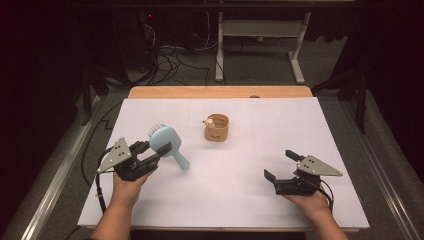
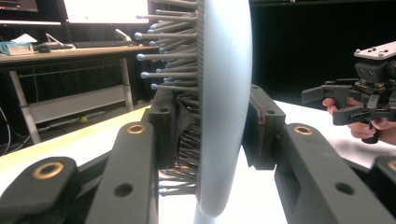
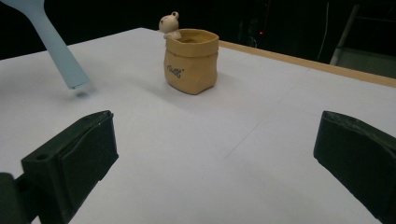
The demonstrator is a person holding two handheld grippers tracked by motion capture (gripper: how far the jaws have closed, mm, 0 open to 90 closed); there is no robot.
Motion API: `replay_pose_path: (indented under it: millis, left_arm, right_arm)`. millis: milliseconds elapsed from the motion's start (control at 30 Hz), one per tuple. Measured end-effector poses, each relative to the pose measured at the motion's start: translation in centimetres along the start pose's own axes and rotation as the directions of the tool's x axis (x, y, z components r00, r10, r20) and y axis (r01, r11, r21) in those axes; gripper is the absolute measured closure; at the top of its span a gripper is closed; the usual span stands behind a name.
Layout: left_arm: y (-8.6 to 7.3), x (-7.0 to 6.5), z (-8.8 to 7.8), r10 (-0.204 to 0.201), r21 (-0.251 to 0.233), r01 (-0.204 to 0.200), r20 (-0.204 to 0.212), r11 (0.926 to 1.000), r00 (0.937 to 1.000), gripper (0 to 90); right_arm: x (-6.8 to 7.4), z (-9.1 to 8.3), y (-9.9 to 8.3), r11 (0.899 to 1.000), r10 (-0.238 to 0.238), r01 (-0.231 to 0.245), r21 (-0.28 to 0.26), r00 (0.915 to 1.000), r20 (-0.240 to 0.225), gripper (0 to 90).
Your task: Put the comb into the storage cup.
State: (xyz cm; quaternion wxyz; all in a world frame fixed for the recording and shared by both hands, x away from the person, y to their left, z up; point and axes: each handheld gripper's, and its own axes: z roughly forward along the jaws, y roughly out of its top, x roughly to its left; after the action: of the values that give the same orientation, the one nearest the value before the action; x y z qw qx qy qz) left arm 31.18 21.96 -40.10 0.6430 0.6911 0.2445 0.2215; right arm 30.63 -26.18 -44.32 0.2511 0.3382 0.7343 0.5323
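The left hand-held gripper (image 1: 153, 152) is pinched on the head of a pale blue hairbrush (image 1: 165, 141). In the left gripper view its two black jaws press from either side on the brush head (image 2: 219, 107), one pad against the smooth back and the other in among the ball-tipped bristles (image 2: 173, 60). The brush is held off the white tabletop (image 1: 235, 170) at the left side, with its handle slanting down and toward the middle, the handle's end (image 3: 74, 79) close over the surface; whether it touches the tabletop cannot be told.

The right hand-held gripper (image 1: 280, 166) stands spread wide, with nothing between its jaws. It hovers low over the right near part of the tabletop, well apart from the brush.

Between the two, farther back, a small tan sack-shaped pot (image 1: 216, 128) with a little pale animal figure (image 3: 169, 24) on its rim stands upright on the tabletop, touched by neither gripper.
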Motion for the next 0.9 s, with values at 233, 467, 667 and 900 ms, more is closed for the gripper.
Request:
replay_pose_path:
  millis: [233, 467, 667, 900]
  left_arm:
    - [0.1, 0.0, -0.1, -0.007, -0.009, 0.007, -0.019, 0.9999, 0.9998, 62.5]
    - [1.0, 0.1, 0.2, -0.013, -0.013, 0.013, -0.018, 0.9998, 0.9997, 62.4]
    - [2.2, 0.2, 0.2, -0.021, -0.027, 0.021, -0.025, 0.9994, 0.9995, 62.4]
    - [3.0, 0.0, 1.3, -0.02, -0.033, 0.02, -0.015, 0.9993, 0.9997, 62.4]
  right_arm:
    - [-0.8, -0.8, -0.8, 0.999, 0.029, -0.029, -0.013, 0.9989, 0.036, 0.3]
    - [-1.3, -1.6, -1.2, 0.998, 0.05, -0.048, -0.029, 0.9969, 0.061, 0.3]
    - [-1.5, -1.9, -1.4, 0.998, 0.052, -0.049, -0.035, 0.9963, 0.069, 0.3]
    - [-1.5, -1.9, -1.4, 0.998, 0.05, -0.048, -0.037, 0.9965, 0.066, 0.2]
